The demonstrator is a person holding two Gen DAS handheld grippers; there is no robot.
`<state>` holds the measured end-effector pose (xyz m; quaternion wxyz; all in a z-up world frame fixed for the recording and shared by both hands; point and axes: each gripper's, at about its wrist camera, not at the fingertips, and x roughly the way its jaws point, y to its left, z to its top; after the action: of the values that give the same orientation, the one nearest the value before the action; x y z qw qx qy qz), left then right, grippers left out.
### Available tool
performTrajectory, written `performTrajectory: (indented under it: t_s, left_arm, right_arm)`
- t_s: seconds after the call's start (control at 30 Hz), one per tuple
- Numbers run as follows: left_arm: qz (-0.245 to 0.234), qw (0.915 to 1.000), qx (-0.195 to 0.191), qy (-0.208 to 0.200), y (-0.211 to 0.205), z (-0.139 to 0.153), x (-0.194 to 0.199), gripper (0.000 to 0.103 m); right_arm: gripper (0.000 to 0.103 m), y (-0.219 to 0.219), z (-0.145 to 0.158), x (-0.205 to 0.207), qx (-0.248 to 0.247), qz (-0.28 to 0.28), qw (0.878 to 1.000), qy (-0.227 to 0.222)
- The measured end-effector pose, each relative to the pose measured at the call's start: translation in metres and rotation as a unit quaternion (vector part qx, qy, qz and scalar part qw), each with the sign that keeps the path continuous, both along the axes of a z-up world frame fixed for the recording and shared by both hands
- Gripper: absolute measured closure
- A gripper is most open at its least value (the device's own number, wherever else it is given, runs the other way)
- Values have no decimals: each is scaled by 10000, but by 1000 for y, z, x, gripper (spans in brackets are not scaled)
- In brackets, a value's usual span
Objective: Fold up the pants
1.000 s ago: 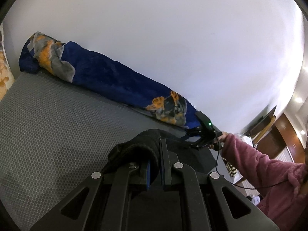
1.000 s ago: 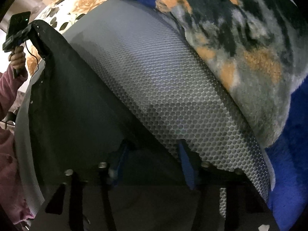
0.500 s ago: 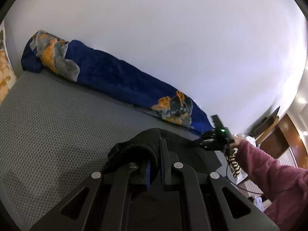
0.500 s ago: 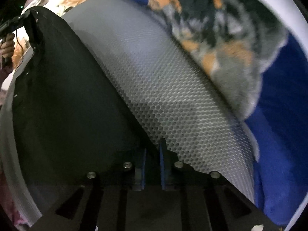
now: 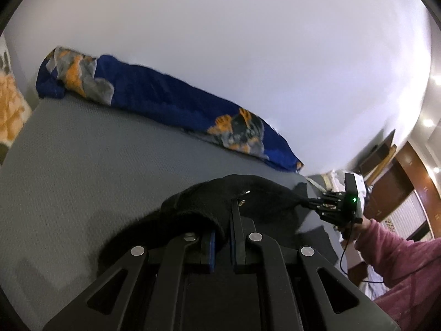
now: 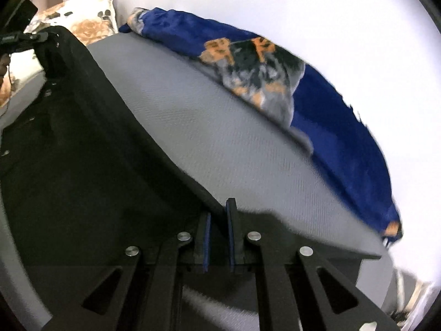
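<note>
The black pants (image 5: 226, 201) are stretched between my two grippers above a grey mattress (image 5: 91, 171). My left gripper (image 5: 222, 237) is shut on one bunched corner of the pants. My right gripper (image 6: 219, 220) is shut on the other end of the same edge, and the dark cloth (image 6: 71, 143) spreads out to its left. In the left wrist view the right gripper (image 5: 311, 201) shows at the right, held by a hand in a pink sleeve. In the right wrist view the left gripper (image 6: 41, 37) shows at the upper left, gripping the far corner.
A rolled blue blanket with orange and grey print (image 5: 176, 110) lies along the white wall at the mattress's far edge; it also shows in the right wrist view (image 6: 289, 91). A floral pillow (image 6: 80, 16) lies at one end. Wooden furniture (image 5: 408, 182) stands beyond the bed.
My right gripper closed on the pants edge and lifted it. The two grippers moved apart and the cloth is now pulled taut. My left gripper stayed shut on its corner.
</note>
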<state>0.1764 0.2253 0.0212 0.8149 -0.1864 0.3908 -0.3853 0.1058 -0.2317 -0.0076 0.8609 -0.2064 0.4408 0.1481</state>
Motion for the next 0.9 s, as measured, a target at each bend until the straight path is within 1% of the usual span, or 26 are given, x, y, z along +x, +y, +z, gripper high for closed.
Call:
performTrajectory:
  t_s: [0.07, 0.1, 0.17, 0.3, 0.37, 0.43, 0.5, 0.57, 0.67, 0.7, 0.77, 0.8, 0.83, 0.9]
  left_arm:
    - [-59, 10000, 27, 64, 4, -6, -17, 95]
    - [-87, 9999, 37, 101, 6, -10, -25, 95]
    - [-147, 9996, 132, 182, 9, -18, -39, 95]
    - [-303, 9967, 598, 447, 12, -42, -60, 93]
    - [-411, 9933, 901, 596, 12, -56, -66, 92]
    - [-487, 9898, 1120, 737, 11, -69, -70, 91]
    - [-525, 9865, 1312, 830, 8, -78, -74, 90]
    - [-565, 9841, 1469, 820, 5, -82, -78, 89]
    - [-561, 9818, 1610, 833, 6, -77, -83, 87]
    - [-551, 9812, 1654, 835, 6, -75, -84, 83]
    - [-435, 9782, 1855, 829, 10, -70, -86, 66]
    - [-329, 9754, 1994, 883, 13, -68, -88, 50]
    - [-261, 9751, 2014, 887, 17, -64, -90, 48]
    - [-88, 9785, 1859, 884, 28, -55, -98, 48]
  right_arm:
    - [95, 2, -1, -25, 121, -65, 9999, 38]
    - [95, 0, -3, -29, 191, -72, 9997, 118]
    - [95, 1, -12, -53, 303, -115, 9993, 212]
    - [95, 11, -38, -78, 386, -128, 9975, 573]
    - [95, 14, -51, -82, 383, -123, 9966, 717]
    - [95, 17, -65, -82, 348, -113, 9957, 845]
    - [95, 19, -72, -79, 306, -128, 9954, 896]
    - [95, 18, -77, -76, 320, -187, 9948, 950]
    - [95, 18, -75, -74, 328, -219, 9946, 961]
    - [95, 18, -75, -75, 314, -224, 9946, 961]
    - [95, 19, -74, -76, 272, -233, 9948, 949]
    - [95, 19, -74, -75, 265, -245, 9949, 942]
    - [95, 20, -75, -76, 271, -259, 9948, 942]
    - [95, 20, -75, -77, 278, -271, 9949, 933]
